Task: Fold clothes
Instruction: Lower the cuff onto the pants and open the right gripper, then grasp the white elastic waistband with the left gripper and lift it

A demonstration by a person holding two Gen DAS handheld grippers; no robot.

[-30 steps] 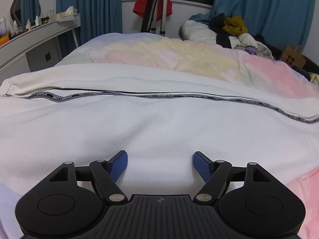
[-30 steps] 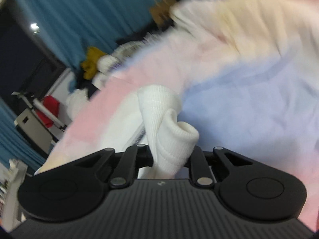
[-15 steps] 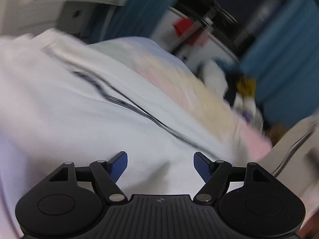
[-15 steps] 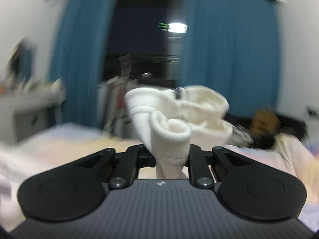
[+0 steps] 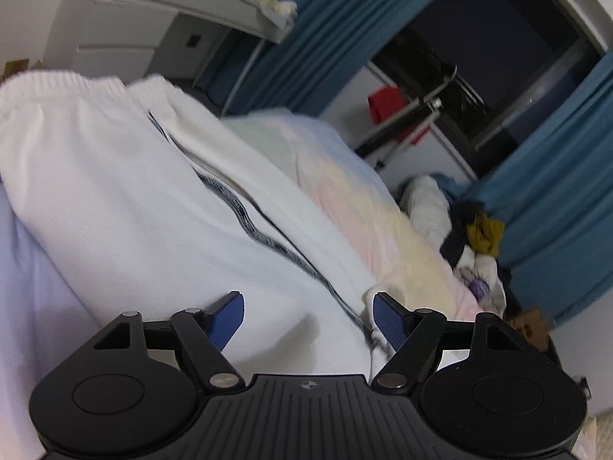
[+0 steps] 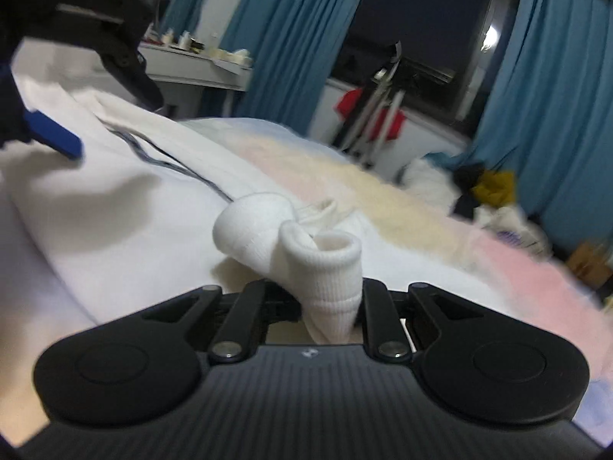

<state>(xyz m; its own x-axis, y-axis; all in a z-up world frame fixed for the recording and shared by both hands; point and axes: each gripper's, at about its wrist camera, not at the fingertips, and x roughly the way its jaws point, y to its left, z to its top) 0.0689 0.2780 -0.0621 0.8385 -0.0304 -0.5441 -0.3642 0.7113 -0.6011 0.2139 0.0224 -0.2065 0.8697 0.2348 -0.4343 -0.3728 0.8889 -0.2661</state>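
Now, left gripper (image 5: 308, 312): jaws spread, nothing pinched, over white trousers (image 5: 126, 207).
Right gripper (image 6: 331, 308): jaws pinching the ribbed cuff (image 6: 325, 268).
Trousers: spread on pastel bed (image 6: 383, 180).

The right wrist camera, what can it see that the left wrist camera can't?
Only the right wrist camera shows the ribbed white cuff bunched up and pinched in the right tongs, and the left tongs from outside, hanging above the cloth.

Only the left wrist camera shows the gathered waistband and the left tongs standing open with nothing between them.

Both show the white trousers with their dark printed stripe, the pastel bedspread, the blue curtains and the clothes pile.
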